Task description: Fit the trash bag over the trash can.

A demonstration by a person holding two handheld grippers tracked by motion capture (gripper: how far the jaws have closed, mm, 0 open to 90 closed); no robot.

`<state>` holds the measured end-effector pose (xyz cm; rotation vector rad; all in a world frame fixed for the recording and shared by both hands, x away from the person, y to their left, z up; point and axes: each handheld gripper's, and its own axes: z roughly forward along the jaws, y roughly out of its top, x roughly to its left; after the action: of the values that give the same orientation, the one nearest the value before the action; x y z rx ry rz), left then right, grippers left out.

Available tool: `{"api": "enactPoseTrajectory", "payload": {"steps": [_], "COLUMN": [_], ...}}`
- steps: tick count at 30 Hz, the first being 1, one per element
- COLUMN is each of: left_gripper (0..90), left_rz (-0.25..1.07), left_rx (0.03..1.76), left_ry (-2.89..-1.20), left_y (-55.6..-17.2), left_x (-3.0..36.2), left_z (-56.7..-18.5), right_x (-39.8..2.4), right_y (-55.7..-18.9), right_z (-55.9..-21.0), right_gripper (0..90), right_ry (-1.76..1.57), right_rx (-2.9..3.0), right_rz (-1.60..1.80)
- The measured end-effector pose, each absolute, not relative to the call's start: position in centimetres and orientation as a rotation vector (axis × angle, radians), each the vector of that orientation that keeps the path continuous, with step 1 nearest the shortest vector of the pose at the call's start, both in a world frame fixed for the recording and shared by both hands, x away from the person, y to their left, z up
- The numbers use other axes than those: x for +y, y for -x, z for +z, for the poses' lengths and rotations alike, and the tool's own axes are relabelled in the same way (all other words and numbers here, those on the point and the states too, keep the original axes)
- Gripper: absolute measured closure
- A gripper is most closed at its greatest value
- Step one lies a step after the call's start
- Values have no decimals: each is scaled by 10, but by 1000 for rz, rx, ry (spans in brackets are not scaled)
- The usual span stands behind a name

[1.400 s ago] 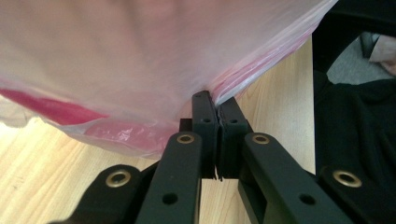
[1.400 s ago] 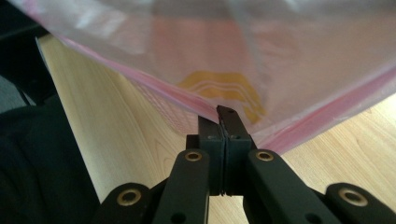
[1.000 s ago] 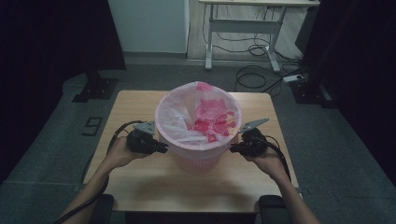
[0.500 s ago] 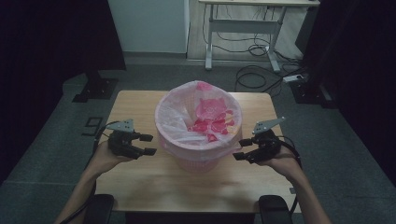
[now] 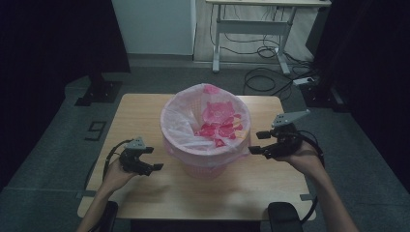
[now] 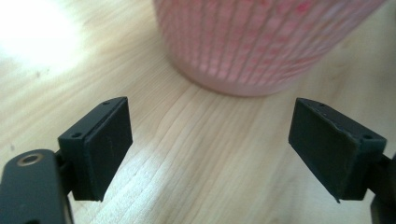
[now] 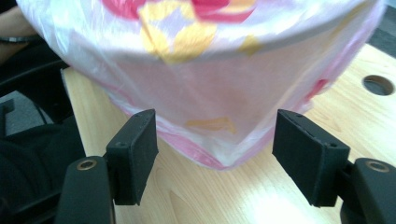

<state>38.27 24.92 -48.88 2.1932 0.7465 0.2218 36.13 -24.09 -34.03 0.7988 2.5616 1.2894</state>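
Observation:
A pink waste bin (image 5: 205, 162) stands mid-table, lined with a pink printed plastic bag (image 5: 212, 121) folded over its rim. My left gripper (image 5: 154, 159) is low over the table (image 5: 140, 111), left of the bin's base. Its jaws have just been opening and nothing is between them; the left gripper view (image 6: 210, 149) looks at the bin's ribbed wall (image 6: 261, 46). My right gripper (image 5: 255, 143) hangs by the bin's right rim. Its jaws (image 7: 215, 154) have just been opening. The bag's hanging fold (image 7: 210, 93) droops in the gap, and the pads do not press on it.
The table has a round cable hole (image 7: 377, 85). Chair armrests (image 5: 283, 212) sit at the table's near edge. A white desk (image 5: 251, 19) and floor cables (image 5: 270, 77) lie beyond the table, and a black stand base (image 5: 99, 92) at the left.
Both grippers were at the bin's rim a second ago. They have drawn outward and opened; the left one sank toward the table, the right one rose a little.

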Motion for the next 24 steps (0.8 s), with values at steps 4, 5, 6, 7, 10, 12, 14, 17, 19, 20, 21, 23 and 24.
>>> {"api": "enactPoseTrajectory", "payload": {"steps": [4, 5, 6, 7, 10, 12, 14, 17, 19, 20, 21, 23, 24], "left_gripper": [67, 46, 23, 2, 0, 0, 0, 0, 0, 0, 0, 0, 0], "left_rz": [243, 251, 265, 272, 254, 241, 241, 236, 223, 222, 222, 226, 229], "left_rx": [805, 819, 823, 824, 830, 832, 834, 836, 849, 850, 853, 852, 850], "left_ry": [-2198, -2211, -2229, -2242, -2258, -2281, -2304, -2302, -2281, -2276, -2274, -2274, -2276], "left_y": [-385, -386, -386, -386, -385, -386, -387, -388, -389, -389, -389, -389, -389], "left_x": [249, 248, 248, 248, 247, 246, 246, 248, 250, 251, 251, 251, 251], "left_z": [-508, -512, -515, -517, -526, -532, -538, -543, -544, -544, -545, -545, -545], "right_x": [-240, -239, -238, -237, -233, -230, -225, -215, -207, -203, -198, -189, -184], "right_y": [-363, -364, -365, -367, -372, -377, -382, -391, -397, -400, -403, -410, -414], "right_z": [-326, -323, -320, -317, -309, -304, -299, -292, -289, -287, -286, -283, -282], "right_gripper": [268, 268, 268, 268, 275, 288, 287, 285, 280, 275, 268, 260, 248], "right_ry": [-818, -818, -821, -826, -839, -837, -844, -846, -848, -846, -851, -860, -865], "right_rx": [2541, 2536, 2529, 2521, 2494, 2484, 2472, 2459, 2461, 2465, 2473, 2475, 2478], "right_rz": [1263, 1261, 1256, 1253, 1252, 1263, 1261, 1263, 1252, 1247, 1243, 1235, 1228]}}
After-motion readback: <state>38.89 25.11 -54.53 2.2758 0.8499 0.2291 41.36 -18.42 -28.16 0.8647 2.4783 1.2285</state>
